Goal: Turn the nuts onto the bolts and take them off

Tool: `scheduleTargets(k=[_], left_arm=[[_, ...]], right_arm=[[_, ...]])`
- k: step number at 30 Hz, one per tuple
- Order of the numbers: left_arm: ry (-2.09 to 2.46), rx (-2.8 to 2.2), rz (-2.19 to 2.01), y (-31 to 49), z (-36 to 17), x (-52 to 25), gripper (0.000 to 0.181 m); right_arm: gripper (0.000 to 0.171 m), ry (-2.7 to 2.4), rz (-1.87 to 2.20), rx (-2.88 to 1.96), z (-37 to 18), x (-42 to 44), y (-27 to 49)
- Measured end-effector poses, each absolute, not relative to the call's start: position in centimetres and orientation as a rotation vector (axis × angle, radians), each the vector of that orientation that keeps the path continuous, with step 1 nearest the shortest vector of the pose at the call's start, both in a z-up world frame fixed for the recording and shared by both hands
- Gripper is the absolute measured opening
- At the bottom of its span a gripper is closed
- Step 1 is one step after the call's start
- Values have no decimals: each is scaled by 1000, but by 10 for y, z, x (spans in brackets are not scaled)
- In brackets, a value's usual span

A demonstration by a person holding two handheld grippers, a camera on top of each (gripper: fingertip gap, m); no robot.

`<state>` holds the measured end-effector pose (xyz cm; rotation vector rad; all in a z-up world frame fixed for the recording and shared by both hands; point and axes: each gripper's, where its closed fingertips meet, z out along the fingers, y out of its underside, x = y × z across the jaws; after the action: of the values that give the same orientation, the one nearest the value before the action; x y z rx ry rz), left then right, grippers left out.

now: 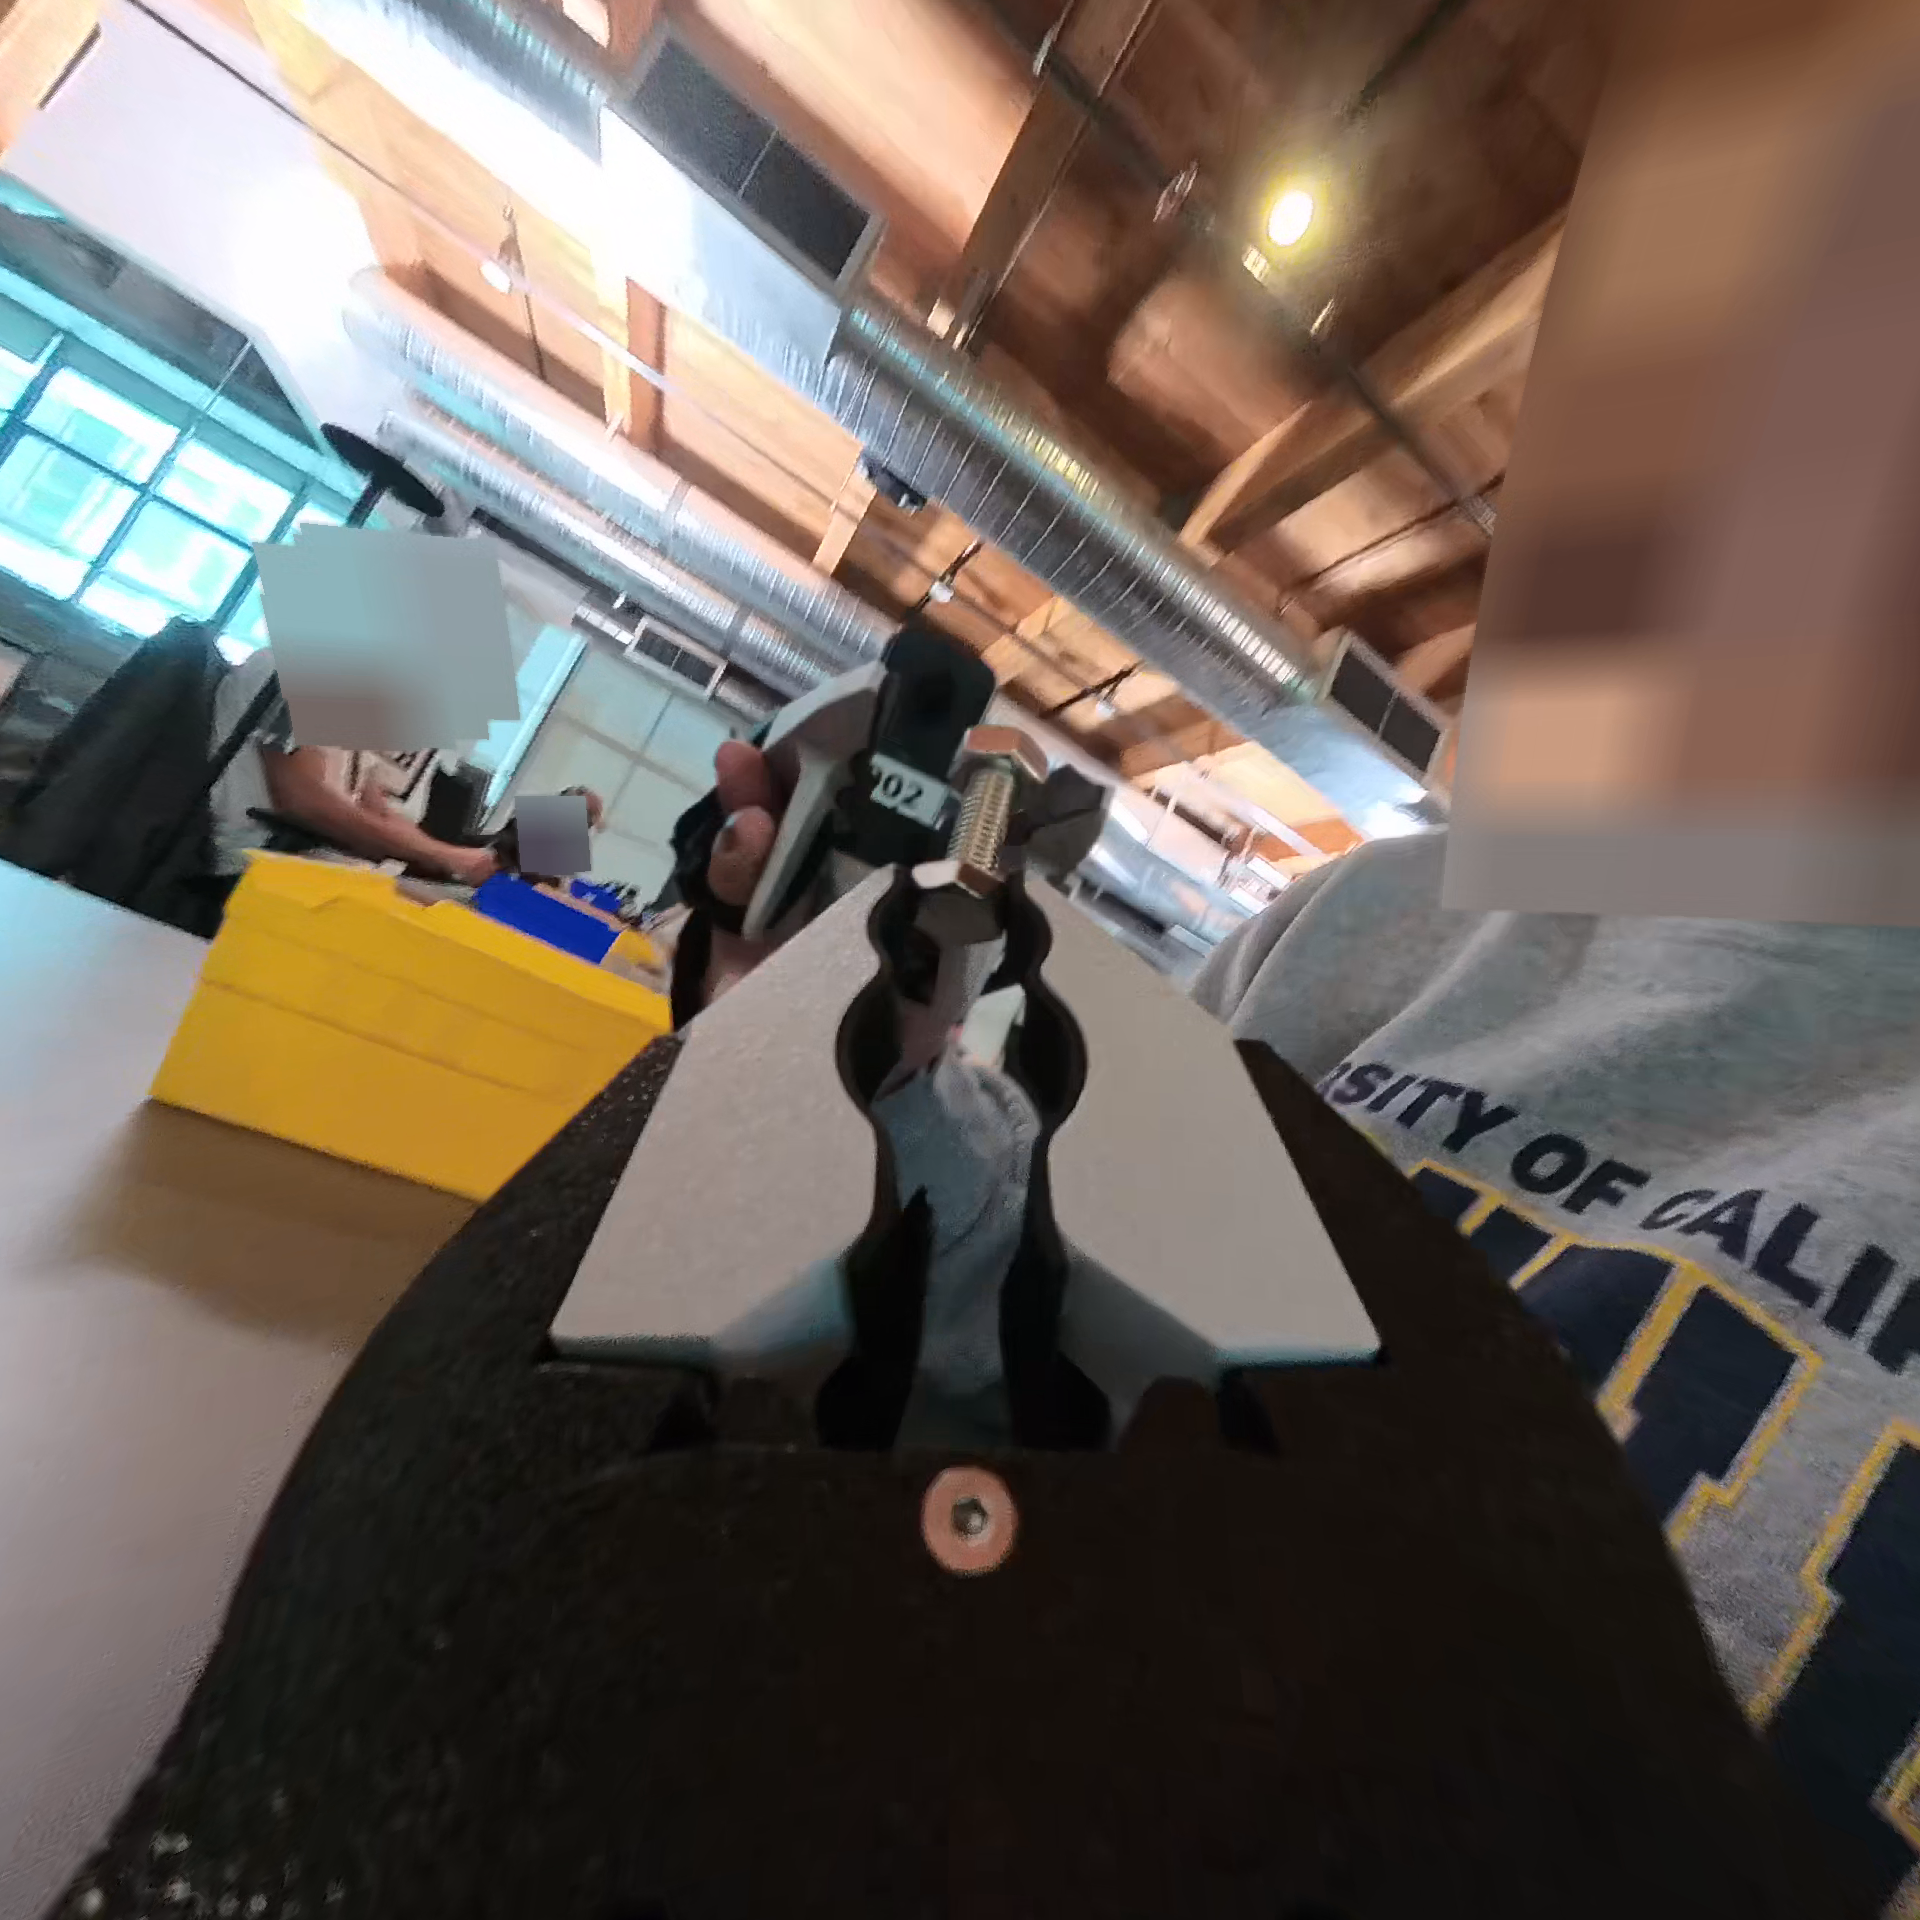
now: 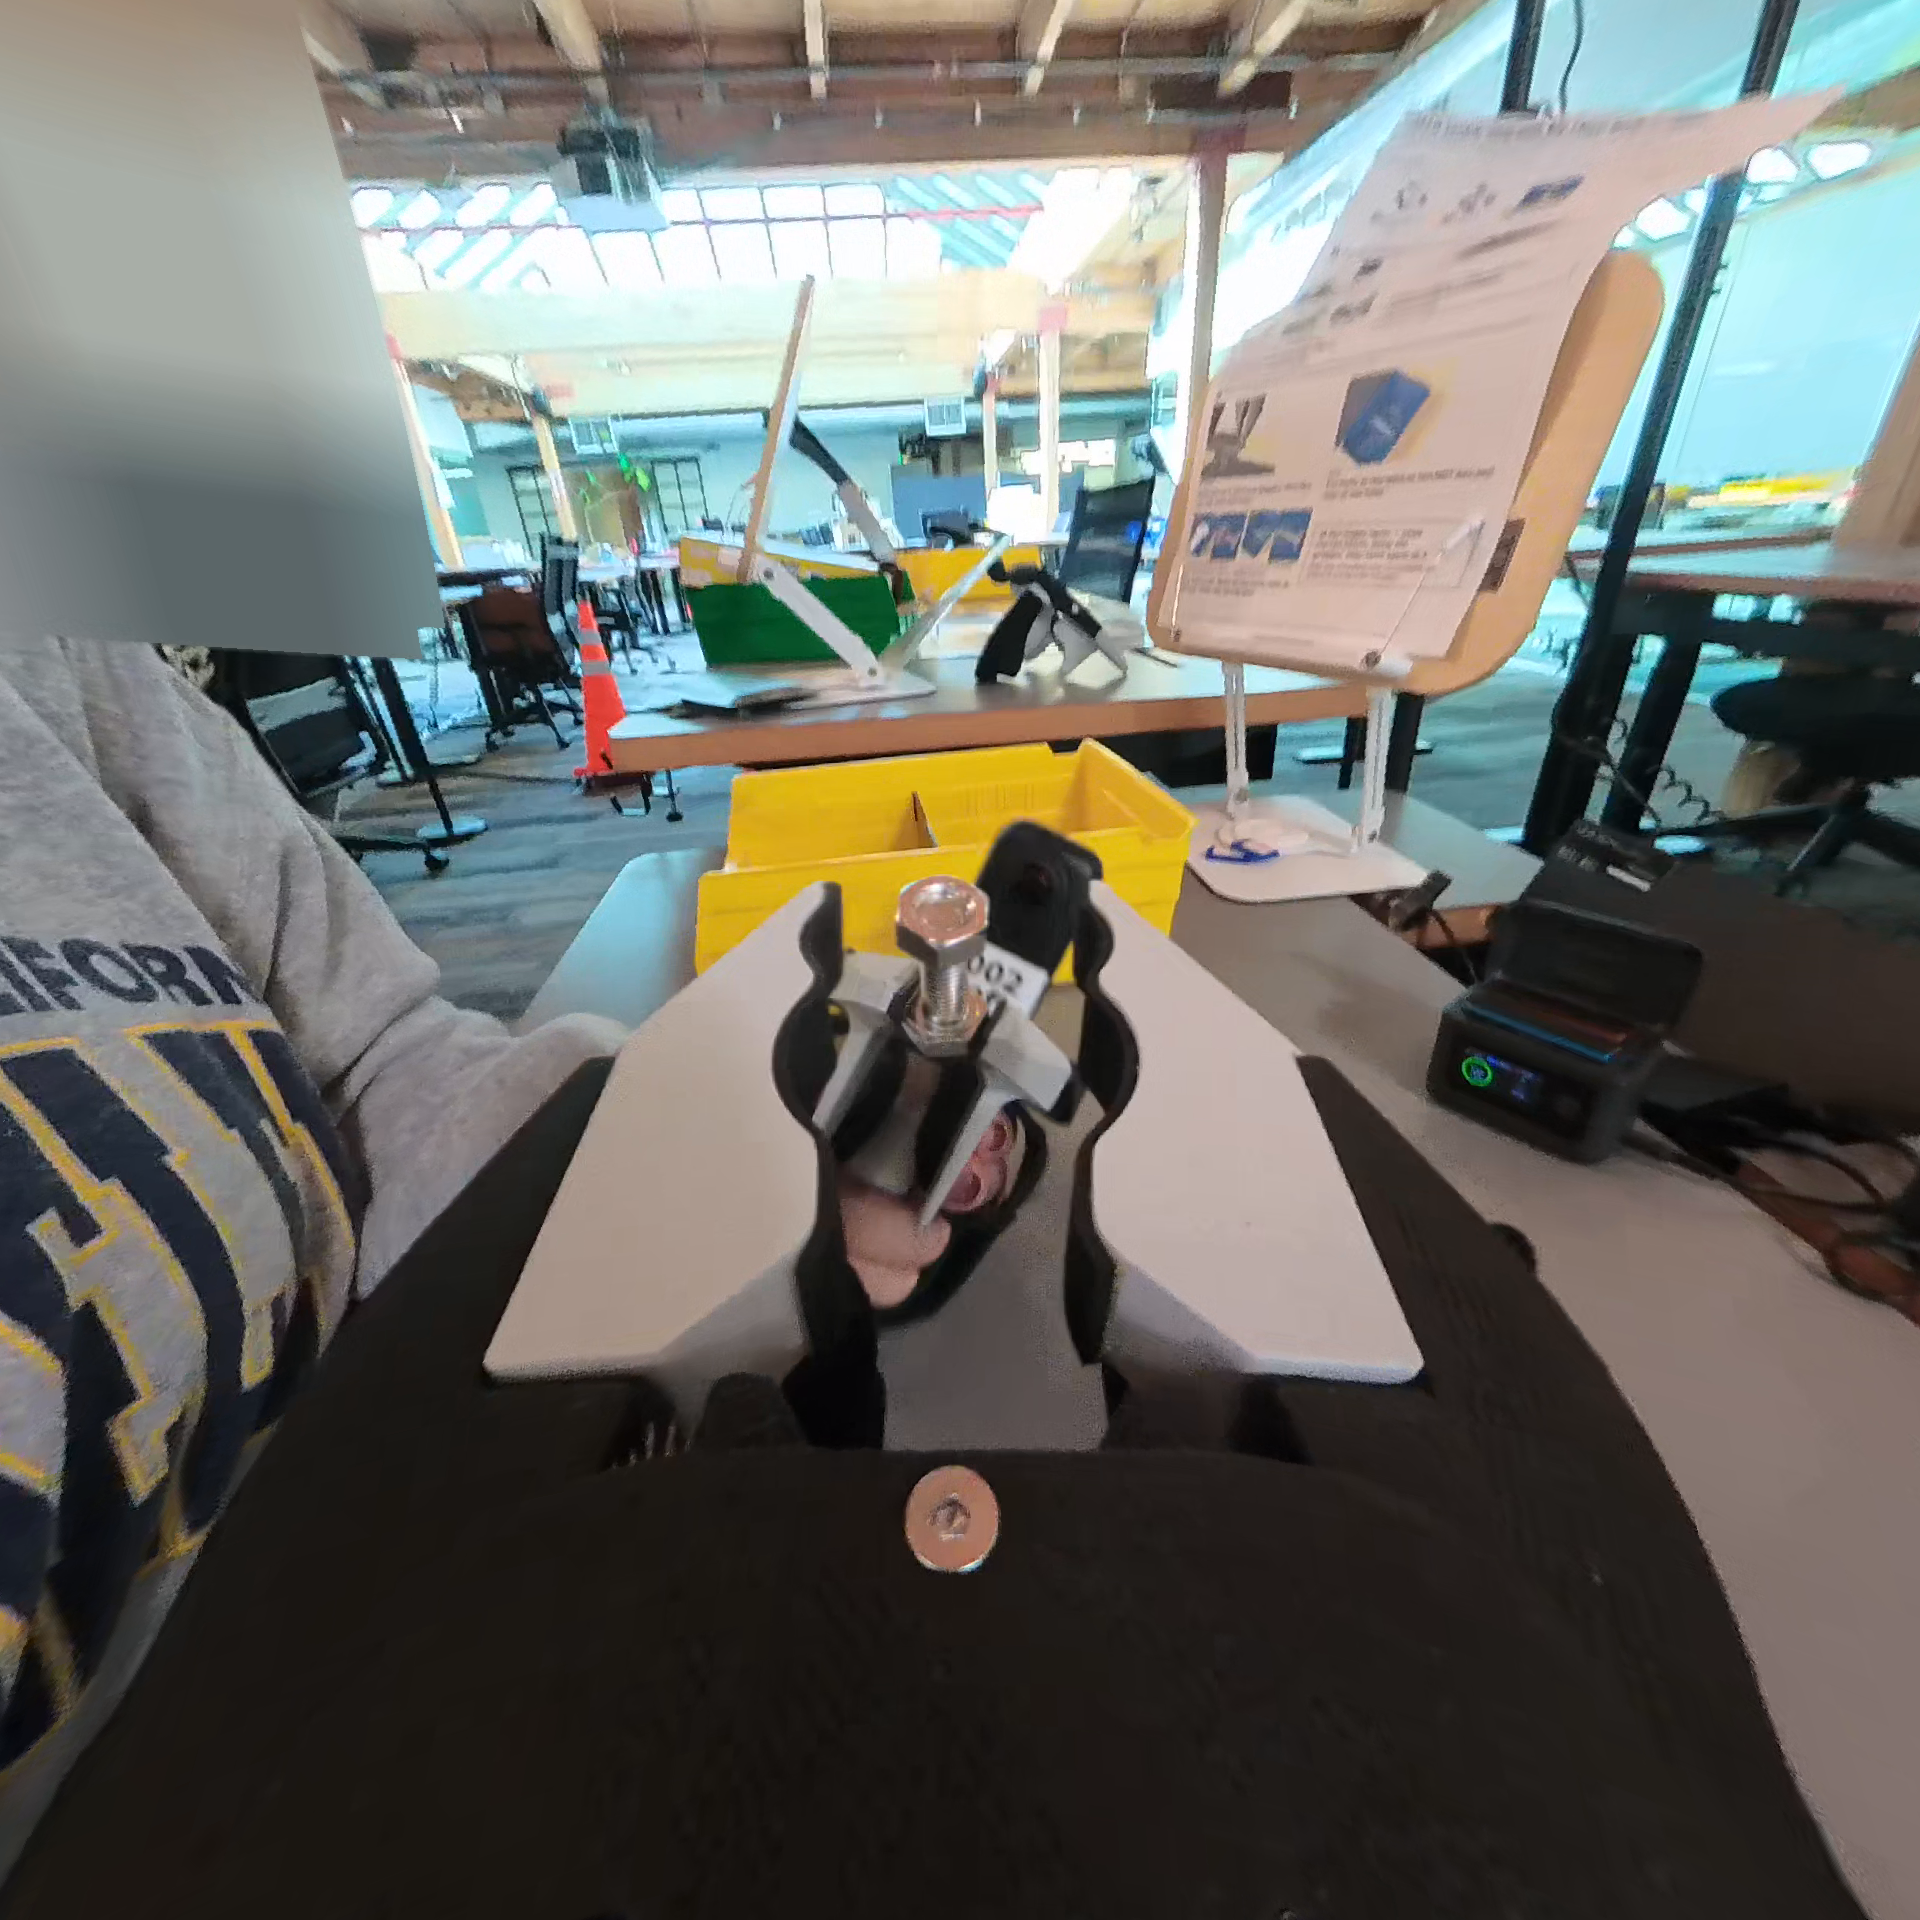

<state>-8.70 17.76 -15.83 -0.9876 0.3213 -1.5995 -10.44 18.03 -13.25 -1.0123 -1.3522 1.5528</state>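
A steel bolt (image 1: 985, 808) with a nut (image 1: 948, 885) on its thread is held in the air between the two grippers. My left gripper (image 1: 956, 896) is shut on the nut, and the bolt's shaft points away from it. In the right wrist view the bolt's hex head (image 2: 940, 914) sits between the fingers of my right gripper (image 2: 958, 912). Its jaws stand apart on either side of the head, with a gap on both sides. The left gripper (image 2: 940, 1049) shows there clamping the nut (image 2: 940, 1034). The right gripper (image 1: 935, 774) shows facing me in the left wrist view.
A yellow bin (image 2: 831, 831) stands on the grey table (image 2: 1455, 1195) just beyond the grippers; it also shows in the left wrist view (image 1: 416, 1039). A document stand (image 2: 1403, 468), a black device (image 2: 1558, 1060) and cables (image 2: 1829, 1195) are at the right. The holder's grey sweatshirt (image 1: 1558, 1039) is close by. My two grippers' fingertips are within a few centimetres of each other. Both grippers' tips are roughly 30 centimeters from the black device (image 2: 1558, 1060).
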Motion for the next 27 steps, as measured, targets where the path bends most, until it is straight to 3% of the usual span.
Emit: scheduleTargets(k=[12,16,20,23,27], left_arm=[[91,-719,-1758,178,-144,-118,15],[133,-753,-1823,178,-147,-99,15],[101,-723,-1807,178,-146,-110,15],[38,-689,-1743,180,-144,-135,15],[96,-721,-1783,178,-145,-117,16]], right_arm=[[61,-1263,1780,-927,-120,-108,164],[83,-1341,1662,-952,-125,-130,155],[80,-1421,1605,-945,-131,-129,148],[58,-1382,1622,-949,-130,-113,158],[71,-1307,1566,-1022,-126,-130,172]])
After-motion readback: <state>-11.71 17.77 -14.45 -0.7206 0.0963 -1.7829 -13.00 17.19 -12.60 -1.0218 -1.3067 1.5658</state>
